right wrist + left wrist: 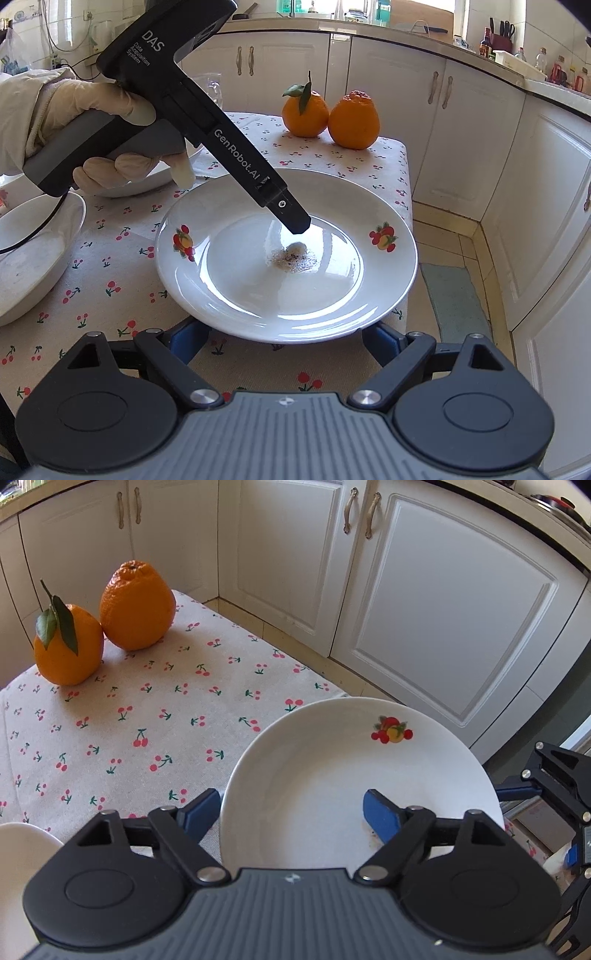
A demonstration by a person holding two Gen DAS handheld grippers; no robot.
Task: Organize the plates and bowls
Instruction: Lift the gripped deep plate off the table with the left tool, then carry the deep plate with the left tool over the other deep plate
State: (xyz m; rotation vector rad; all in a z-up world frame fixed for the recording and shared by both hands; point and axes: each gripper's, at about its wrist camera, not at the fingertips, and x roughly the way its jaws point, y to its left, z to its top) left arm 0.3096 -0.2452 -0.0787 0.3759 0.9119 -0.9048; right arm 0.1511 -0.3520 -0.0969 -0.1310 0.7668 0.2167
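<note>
Table under a cherry-print cloth (110, 295) filled most of both views. White plate (288, 295) with fruit decals sat near its right edge, food residue (295, 256) in the centre. Left gripper (295, 814) was wide, straddling the plate's left rim; right gripper (284, 341) was wide at the near rim. Bowls (33, 254) lay left. Two oranges (107, 624) touched at the far end.

"das data acquisition system" on left gripper (295, 225) upper body, "genrobot.ai" along its arm
</note>
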